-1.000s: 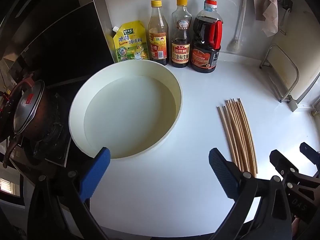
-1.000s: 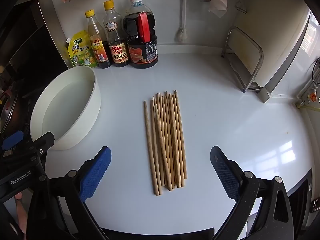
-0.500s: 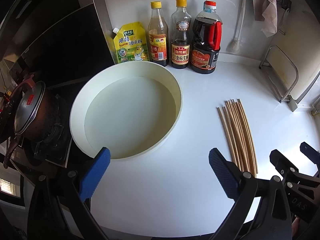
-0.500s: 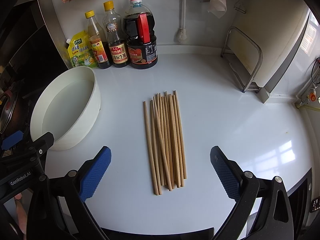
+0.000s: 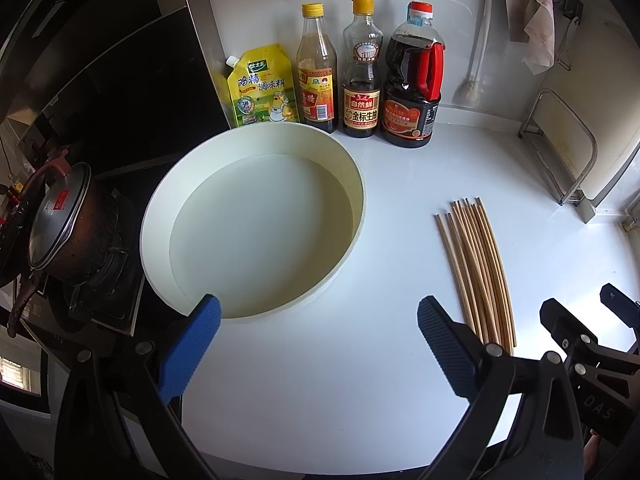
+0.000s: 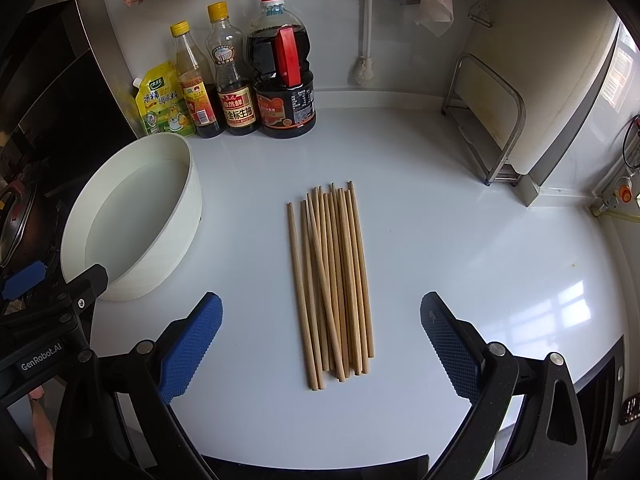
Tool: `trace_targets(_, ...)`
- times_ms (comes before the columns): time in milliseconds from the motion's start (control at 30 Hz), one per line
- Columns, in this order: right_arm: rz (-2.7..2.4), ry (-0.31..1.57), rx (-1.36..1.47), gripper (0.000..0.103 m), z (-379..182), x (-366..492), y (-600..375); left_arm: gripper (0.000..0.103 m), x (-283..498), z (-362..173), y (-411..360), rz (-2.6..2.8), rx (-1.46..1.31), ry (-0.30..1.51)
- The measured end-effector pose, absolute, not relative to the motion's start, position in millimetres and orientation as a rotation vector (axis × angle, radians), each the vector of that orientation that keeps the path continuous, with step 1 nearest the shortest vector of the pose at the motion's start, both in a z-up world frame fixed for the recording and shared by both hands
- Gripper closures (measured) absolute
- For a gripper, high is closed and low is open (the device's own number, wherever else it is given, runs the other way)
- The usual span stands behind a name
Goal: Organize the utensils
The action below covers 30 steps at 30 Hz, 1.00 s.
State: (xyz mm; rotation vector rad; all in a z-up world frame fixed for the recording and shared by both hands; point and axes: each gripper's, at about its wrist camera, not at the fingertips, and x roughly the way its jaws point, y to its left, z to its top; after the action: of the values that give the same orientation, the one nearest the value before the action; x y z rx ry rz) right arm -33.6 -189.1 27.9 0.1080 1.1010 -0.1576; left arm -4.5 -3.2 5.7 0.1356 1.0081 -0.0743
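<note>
White kitchen counter (image 6: 440, 240), sauce bottles (image 6: 240, 80) behind the basin (image 6: 160, 152). Chopsticks (image 6: 332, 280): loose bundle right of the basin, untouched and unmoved over the last second. Right gripper (image 6: 320, 344): wide, empty, poised over their near ends. Left gripper (image 5: 316, 344): wide, empty, facing the basin. Organizing not begun.

White basin (image 5: 256, 224) hiding the yellow pouch's (image 5: 262, 84) base and the nearest bottle's foot, near ends of the chopsticks (image 5: 476, 264) slipping behind the left gripper (image 5: 320, 348) finger, pot (image 5: 60, 232) getting clipped at the left edge, bottle labels staying too small to read
</note>
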Motion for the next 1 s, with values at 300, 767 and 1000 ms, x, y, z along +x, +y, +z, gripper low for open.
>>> trace_targets(300,-0.157,1.101,0.109,0.008,28.4,-33.8,-189.2,0.006,-4.2,5.7,-3.1,-0.075,0.136,1.008)
trace_targets(767,-0.157,1.099,0.108,0.008,27.9,-35.6,-189.6,0.006,-4.3,6.6,-3.7,-0.078,0.135,1.008)
trace_targets(1000,-0.157,1.099,0.109,0.008,27.6,-36.4,-190.3,0.006,-4.4,7.5,-4.4,-0.078,0.135,1.008)
